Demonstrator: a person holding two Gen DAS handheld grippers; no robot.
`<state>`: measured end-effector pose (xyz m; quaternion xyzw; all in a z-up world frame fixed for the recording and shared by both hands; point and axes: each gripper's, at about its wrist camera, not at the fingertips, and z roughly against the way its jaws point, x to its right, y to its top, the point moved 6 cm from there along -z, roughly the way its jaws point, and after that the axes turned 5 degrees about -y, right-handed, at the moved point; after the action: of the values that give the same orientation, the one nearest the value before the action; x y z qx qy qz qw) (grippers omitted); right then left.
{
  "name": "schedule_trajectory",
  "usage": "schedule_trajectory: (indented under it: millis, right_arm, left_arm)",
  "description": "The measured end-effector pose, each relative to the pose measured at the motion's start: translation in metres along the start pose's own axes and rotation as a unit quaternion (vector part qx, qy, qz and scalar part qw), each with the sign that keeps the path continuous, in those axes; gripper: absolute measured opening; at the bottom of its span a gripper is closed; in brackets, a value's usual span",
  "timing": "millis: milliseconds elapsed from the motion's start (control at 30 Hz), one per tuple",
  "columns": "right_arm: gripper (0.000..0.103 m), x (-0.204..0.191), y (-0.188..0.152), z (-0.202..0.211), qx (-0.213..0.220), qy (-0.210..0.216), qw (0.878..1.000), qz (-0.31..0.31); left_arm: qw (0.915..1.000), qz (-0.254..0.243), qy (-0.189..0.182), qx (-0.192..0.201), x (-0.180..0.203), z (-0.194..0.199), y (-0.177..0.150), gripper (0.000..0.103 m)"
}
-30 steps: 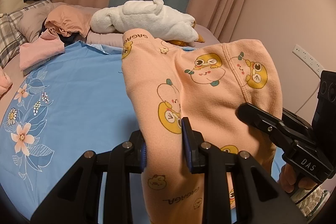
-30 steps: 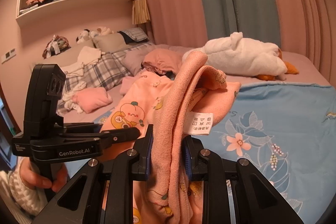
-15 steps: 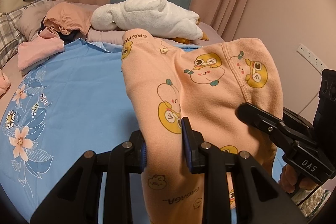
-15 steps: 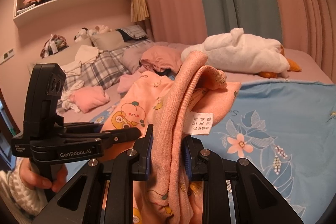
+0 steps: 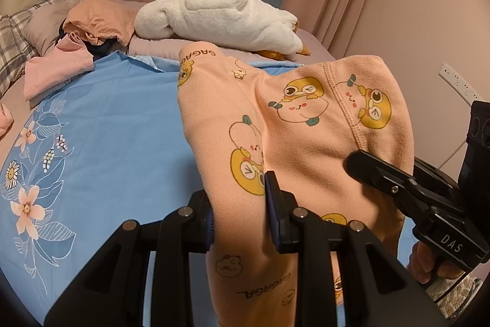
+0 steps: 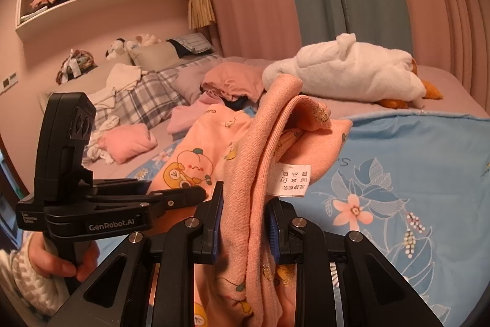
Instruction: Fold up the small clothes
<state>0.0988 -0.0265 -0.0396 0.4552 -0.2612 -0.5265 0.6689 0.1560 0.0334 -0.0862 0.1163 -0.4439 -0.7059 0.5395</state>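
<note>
Peach trousers (image 5: 306, 143) with cartoon prints, lifted clear of the blue flowered sheet (image 5: 107, 127) and filling the centre and right of the left wrist view. Pinched twice: left claw (image 5: 240, 213) clamped on a thick fold at lower centre, right claw (image 6: 245, 230) clamped on a bunched edge beside the white care label (image 6: 291, 180) in the right wrist view. Neither claw spread; cloth fills both gaps. Same garment seen in the right wrist view (image 6: 266, 143), draping over and down past the pads.

Probably mid-fold, with the cloth hanging between two holds above the bed (image 6: 444, 88).

To do this well: keep both pinches firm and level with each other, so the stretch between them stays taut without sagging. Bring the held edges down together onto a bare patch of sheet, well apart from the pink clothes (image 5: 58, 69) at upper left and the white plush toy (image 5: 220, 17) at top centre. Lay the hanging end first, then lower the held edge over it, seams lined up. Release only once flat; risk otherwise of a skewed, lumpy fold.
</note>
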Motion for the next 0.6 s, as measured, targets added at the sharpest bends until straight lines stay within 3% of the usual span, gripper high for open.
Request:
schedule_trajectory:
  millis: [600]
  right_arm:
    - [0.026,0.002,-0.001,-0.020,-0.012,-0.001,1.000,-0.006]
  left_arm:
    - [0.9999,0.005,0.005,-0.010,-0.015,-0.018,0.001,0.027]
